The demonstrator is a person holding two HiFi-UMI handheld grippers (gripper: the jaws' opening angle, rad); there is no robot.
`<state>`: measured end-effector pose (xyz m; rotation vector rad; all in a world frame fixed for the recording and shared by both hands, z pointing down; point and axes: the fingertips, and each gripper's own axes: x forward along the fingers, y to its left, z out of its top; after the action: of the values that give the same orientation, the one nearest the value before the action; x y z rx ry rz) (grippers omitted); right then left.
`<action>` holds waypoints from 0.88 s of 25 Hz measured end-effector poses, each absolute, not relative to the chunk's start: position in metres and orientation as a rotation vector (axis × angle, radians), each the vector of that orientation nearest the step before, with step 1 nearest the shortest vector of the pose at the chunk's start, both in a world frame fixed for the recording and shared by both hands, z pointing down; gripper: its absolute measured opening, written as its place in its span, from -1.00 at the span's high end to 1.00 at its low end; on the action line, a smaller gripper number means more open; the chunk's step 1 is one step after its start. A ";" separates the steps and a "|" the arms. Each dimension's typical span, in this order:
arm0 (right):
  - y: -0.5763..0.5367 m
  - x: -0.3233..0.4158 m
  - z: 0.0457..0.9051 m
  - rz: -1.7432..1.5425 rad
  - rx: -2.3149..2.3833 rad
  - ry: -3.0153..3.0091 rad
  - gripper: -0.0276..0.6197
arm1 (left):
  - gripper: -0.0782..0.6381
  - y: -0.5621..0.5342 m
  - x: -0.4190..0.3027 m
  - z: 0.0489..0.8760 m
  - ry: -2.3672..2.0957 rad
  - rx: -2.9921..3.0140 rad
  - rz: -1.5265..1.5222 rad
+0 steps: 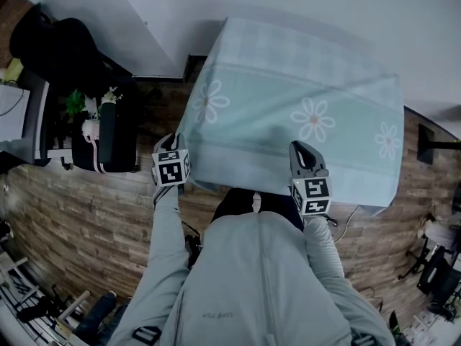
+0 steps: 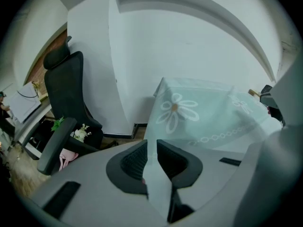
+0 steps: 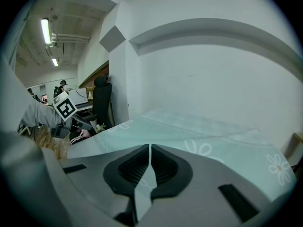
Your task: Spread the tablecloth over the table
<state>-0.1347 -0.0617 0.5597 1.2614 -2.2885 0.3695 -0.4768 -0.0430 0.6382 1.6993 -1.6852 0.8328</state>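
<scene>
While the right gripper (image 3: 149, 161) pinched the seemingly soft, light, mint daisy-print tablecloth (image 1: 288, 85) at its hem, the left gripper (image 2: 152, 163) gaped slightly around it.

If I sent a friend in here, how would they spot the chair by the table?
Find the pale green daisy tablecloth against the white wall. Left of it, on the wooden floor, stands a tall-backed black office chair. Unlike anything nearby, its seat carries white flowers and something pink.
</scene>
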 end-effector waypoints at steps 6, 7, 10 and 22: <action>-0.061 -0.133 0.559 0.375 1.282 -2.284 0.84 | 0.48 -0.049 -0.453 0.642 -1.617 1.748 0.834; -0.061 -0.131 0.559 0.376 1.287 -2.283 0.84 | 0.48 -0.050 -0.450 0.641 -1.616 1.754 0.837; -0.061 -0.124 0.558 0.384 1.305 -2.275 0.84 | 0.48 -0.055 -0.444 0.634 -1.625 1.775 0.837; -0.068 -0.050 0.529 0.384 1.446 -2.263 0.84 | 0.48 -0.092 -0.371 0.576 -1.679 1.927 0.793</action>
<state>-0.0502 -0.0679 0.5287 1.4461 -2.2634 0.3838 -0.3708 -0.0918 0.5757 1.9275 -1.6793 0.7933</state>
